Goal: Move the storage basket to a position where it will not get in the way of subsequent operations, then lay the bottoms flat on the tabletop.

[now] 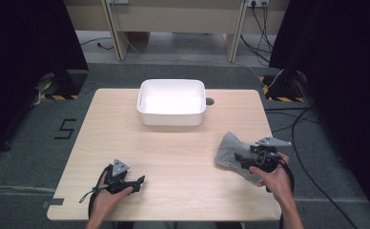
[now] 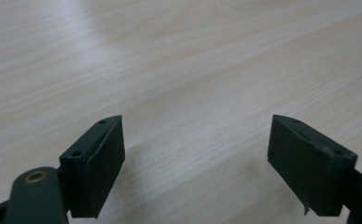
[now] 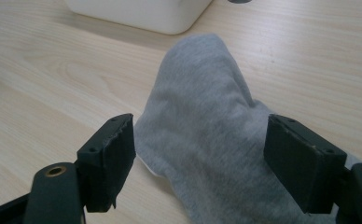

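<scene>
Judging by how things lie, the work has barely begun: the grey sock (image 1: 233, 153) lies flat on the counter (image 1: 173, 157) at lower right of the high view, ungrasped. The right claw (image 3: 200, 161) straddles it, spread wide; the left claw (image 2: 195, 161) gapes empty. The white tub (image 1: 171, 102) holds nothing

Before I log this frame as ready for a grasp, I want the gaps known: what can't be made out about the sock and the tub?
- Grey sock: its near end runs off the bottom edge of the right gripper view; in the high view the right gripper covers part of it.
- White tub: glare washes out its floor in the high view; the right gripper view's top edge cuts it off.
</scene>
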Action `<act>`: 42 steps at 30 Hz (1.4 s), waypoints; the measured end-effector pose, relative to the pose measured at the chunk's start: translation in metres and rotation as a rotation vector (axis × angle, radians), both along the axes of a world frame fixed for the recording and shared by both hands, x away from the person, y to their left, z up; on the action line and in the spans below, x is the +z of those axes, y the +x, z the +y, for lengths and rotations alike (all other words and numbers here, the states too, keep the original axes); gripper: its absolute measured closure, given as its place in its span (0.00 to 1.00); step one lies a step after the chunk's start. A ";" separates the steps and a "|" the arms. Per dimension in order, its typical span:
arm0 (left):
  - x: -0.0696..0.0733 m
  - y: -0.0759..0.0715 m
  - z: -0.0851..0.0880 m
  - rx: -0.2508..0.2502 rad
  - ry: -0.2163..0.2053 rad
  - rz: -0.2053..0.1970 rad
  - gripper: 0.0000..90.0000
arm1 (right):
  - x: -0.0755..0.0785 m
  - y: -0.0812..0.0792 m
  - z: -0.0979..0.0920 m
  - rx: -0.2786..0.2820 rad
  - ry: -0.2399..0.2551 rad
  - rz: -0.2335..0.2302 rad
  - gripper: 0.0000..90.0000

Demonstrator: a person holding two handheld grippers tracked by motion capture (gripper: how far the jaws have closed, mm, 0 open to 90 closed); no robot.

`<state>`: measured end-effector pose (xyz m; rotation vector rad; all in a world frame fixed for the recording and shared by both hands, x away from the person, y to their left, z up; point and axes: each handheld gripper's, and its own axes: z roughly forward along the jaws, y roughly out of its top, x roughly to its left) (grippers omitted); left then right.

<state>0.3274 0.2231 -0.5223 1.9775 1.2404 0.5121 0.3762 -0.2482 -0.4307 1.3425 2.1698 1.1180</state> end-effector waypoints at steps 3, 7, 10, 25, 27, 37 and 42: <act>-0.002 -0.003 -0.001 -0.001 0.017 -0.009 0.18 | -0.002 -0.005 -0.002 -0.004 -0.001 0.003 0.28; -0.003 -0.002 -0.002 -0.004 0.021 -0.009 0.17 | -0.003 -0.009 -0.006 -0.010 -0.009 0.003 0.28; -0.003 -0.002 -0.002 -0.008 0.022 -0.007 0.16 | -0.006 -0.010 -0.009 -0.014 -0.017 0.008 0.28; -0.003 -0.002 -0.002 -0.014 0.022 -0.006 0.15 | -0.040 0.000 0.002 0.018 -0.082 0.103 0.33; -0.003 -0.002 -0.002 -0.013 0.023 -0.006 0.15 | -0.047 0.000 0.009 0.037 -0.088 0.127 0.33; -0.003 -0.002 -0.002 -0.012 0.022 -0.006 0.15 | -0.054 -0.009 0.047 0.130 -0.115 0.155 0.31; -0.003 -0.001 -0.002 -0.011 0.023 -0.004 0.15 | -0.057 -0.015 0.066 0.176 -0.117 0.160 0.29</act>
